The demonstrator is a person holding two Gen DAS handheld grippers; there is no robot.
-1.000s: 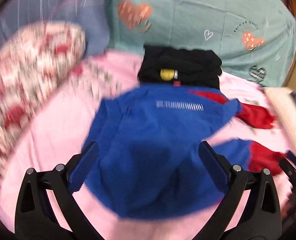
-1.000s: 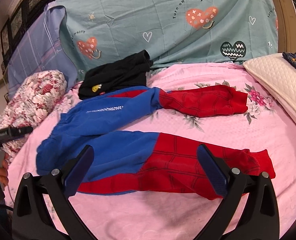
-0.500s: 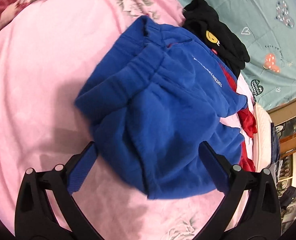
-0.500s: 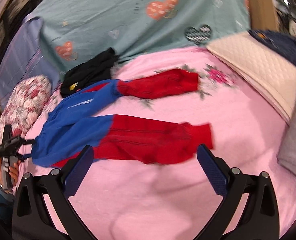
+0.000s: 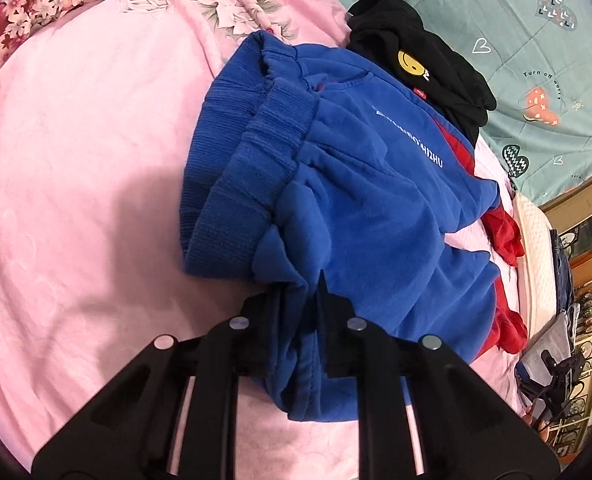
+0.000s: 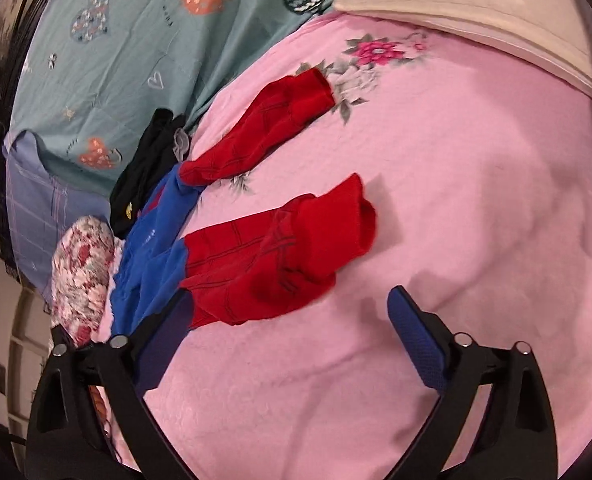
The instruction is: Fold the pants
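On the pink bed, pants spread out, legs apart. Left tool pinching blue fabric near the waistband; right tool spread wide, just beside the near red leg. Risk: thin pinch slipping once lifted, bunching the fold.

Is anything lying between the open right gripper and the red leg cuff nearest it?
Nothing visible does. The right gripper is open over bare pink bedspread, with the pants just ahead. The left gripper already pinches their blue waist end.
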